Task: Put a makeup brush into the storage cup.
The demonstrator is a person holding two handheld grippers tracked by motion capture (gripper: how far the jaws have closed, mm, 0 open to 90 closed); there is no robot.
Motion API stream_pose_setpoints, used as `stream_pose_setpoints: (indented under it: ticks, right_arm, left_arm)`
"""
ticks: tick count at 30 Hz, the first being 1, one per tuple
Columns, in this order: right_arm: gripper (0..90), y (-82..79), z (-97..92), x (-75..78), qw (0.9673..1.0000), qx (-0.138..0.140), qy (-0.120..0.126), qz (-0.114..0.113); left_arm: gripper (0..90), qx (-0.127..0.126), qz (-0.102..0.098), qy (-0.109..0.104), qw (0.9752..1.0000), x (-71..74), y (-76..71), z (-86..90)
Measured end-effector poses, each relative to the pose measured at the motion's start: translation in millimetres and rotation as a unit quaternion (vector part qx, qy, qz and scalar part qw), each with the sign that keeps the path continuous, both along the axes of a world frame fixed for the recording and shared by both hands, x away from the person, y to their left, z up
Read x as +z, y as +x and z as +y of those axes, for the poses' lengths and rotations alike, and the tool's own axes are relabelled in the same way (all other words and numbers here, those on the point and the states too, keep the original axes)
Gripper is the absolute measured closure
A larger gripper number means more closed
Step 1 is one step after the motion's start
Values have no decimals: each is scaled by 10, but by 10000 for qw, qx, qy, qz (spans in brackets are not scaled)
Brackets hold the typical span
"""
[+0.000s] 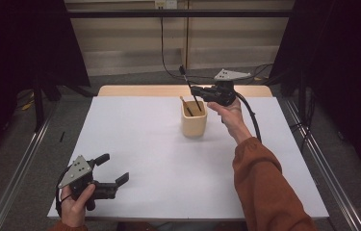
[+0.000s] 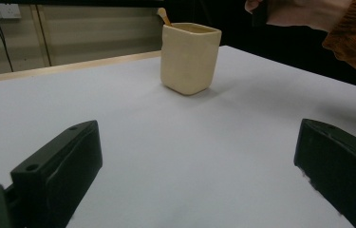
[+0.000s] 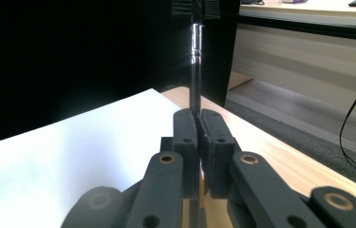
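Reaching forward over the far half of the table [image 1: 135, 159], the person's right arm stretches out in a rust-coloured sleeve [image 1: 264, 187], the wrist bent so that the right gripper [image 1: 198, 91] lies roughly level and points toward the left of the high view, just above a cream cup [image 1: 194, 119]. Its jaws are pressed together on a thin black brush [image 1: 190, 89], which slants down from its upper end behind the gripper into the mouth of the cup; the lower tip is hidden inside. In the right gripper view the same brush [image 3: 195, 71] rises straight up from between the closed jaws, with a shiny metal band partway along and a dark head at the top edge. A wooden stick [image 1: 185, 104] leans in the cup as well, its pale end poking above the rim at the back left. The cup stands upright on the white tabletop, toward the far edge and a little right of centre. At the near left corner, the left hand [image 1: 74, 207] grips the left gripper [image 1: 113, 171] low over the table, angled toward the middle, with its jaws spread wide and nothing between them. In the left gripper view the cup [image 2: 190, 57] sits well ahead of those open jaws.
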State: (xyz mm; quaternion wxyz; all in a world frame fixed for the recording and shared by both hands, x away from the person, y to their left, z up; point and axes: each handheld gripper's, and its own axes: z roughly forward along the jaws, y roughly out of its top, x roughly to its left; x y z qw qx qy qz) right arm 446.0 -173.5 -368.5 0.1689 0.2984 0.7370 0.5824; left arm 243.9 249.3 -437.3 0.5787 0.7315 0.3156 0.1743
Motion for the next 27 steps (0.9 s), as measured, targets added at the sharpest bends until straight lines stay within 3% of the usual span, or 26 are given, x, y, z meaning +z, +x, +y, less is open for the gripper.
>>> stream_pose_setpoints:
  ticks: [27]
  right_arm:
    - [861, -22, 15, -270, 9997, 29, -189, 163]
  left_arm:
    - [19, 6, -4, 10, 10000, 2, -11, 8]
